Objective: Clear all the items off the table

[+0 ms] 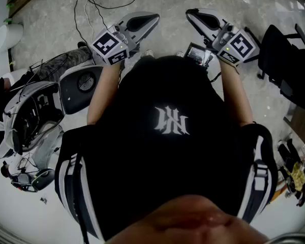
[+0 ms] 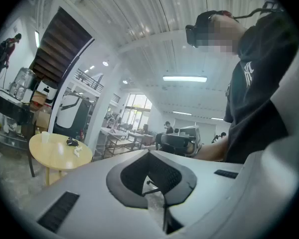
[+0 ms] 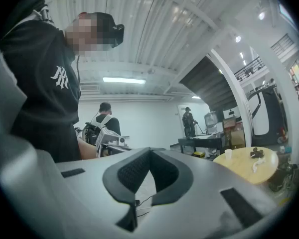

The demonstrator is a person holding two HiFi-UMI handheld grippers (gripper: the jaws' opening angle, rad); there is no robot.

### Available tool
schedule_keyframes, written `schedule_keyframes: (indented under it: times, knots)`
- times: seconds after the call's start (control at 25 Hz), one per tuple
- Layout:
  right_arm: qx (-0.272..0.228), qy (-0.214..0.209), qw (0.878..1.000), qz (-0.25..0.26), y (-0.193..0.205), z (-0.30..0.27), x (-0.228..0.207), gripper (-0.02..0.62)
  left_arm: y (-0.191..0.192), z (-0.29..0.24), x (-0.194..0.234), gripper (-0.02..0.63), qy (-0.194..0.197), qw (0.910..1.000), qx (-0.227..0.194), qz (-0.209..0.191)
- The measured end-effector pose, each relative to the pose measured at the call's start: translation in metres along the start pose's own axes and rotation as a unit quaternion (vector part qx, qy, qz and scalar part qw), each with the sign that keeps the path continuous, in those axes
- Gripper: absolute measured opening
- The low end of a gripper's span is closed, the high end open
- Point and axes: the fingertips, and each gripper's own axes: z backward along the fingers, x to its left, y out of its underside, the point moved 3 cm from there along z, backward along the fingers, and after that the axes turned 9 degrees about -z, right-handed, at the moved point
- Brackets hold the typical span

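Left claw [image 1: 151, 19] and right claw [image 1: 192, 14] held level, jaws together, empty.

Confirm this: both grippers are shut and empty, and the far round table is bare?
The round table is not bare: the right gripper view shows a cup, a dark item and a white scrap on it. Left gripper and right gripper are shut and empty.

Round pale-wood table [image 2: 55, 156] with three small items on top.
The table stood well away across the room. On it were an upright white cup [image 2: 45, 137] near one edge, a small dark object [image 2: 71, 142] too distant to identify, and a crumpled white piece [image 2: 77, 152] just beside that, apart from the cup.
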Motion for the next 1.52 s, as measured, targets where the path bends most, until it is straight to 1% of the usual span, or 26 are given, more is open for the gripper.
schedule_keyframes:
  times: [0.12, 0.44, 0.64, 0.8, 0.92, 1.04, 1.2, 1.36, 1.52]
  knots:
    - [-0.003, -0.002, 1.000, -0.001, 0.000, 0.004, 0.004, 0.002, -0.003, -0.005, -0.008, 0.012, 0.004, 0.9999, -0.001, 0.017]
    - [-0.023, 0.001, 1.000, 0.006, -0.001, 0.031, 0.029, 0.003, -0.002, -0.007, -0.049, 0.012, 0.013, 0.9999, 0.005, 0.010]
    - [-0.025, 0.000, 1.000, 0.006, -0.004, 0.031, -0.007, 0.003, 0.000, -0.033, -0.017, 0.012, 0.005, 0.9999, 0.001, 0.010]
    - [-0.033, 0.003, 0.999, 0.001, -0.003, 0.057, -0.024, 0.003, 0.005, -0.056, -0.013, 0.012, -0.012, 0.9996, -0.004, 0.026]
    - [-0.036, 0.004, 0.999, -0.006, 0.000, 0.078, -0.032, 0.003, 0.010, -0.070, -0.020, 0.012, -0.023, 0.9994, -0.002, 0.025]
    - [-0.040, 0.000, 0.999, -0.009, 0.000, 0.090, -0.022, 0.003, 0.007, -0.069, -0.035, 0.012, -0.029, 0.9993, 0.002, 0.022]
    - [-0.042, -0.007, 0.999, -0.004, 0.001, 0.114, -0.013, 0.003, 0.009, -0.081, -0.058, 0.012, -0.032, 0.9992, 0.009, 0.023]
    - [-0.048, -0.009, 0.999, -0.013, 0.000, 0.118, -0.035, 0.003, 0.010, -0.089, -0.049, 0.012, -0.042, 0.9987, 0.011, 0.028]
    - [-0.059, -0.002, 0.998, -0.027, -0.008, 0.128, -0.057, 0.003, 0.007, -0.100, -0.040, 0.012, -0.046, 0.9981, 0.028, 0.030]
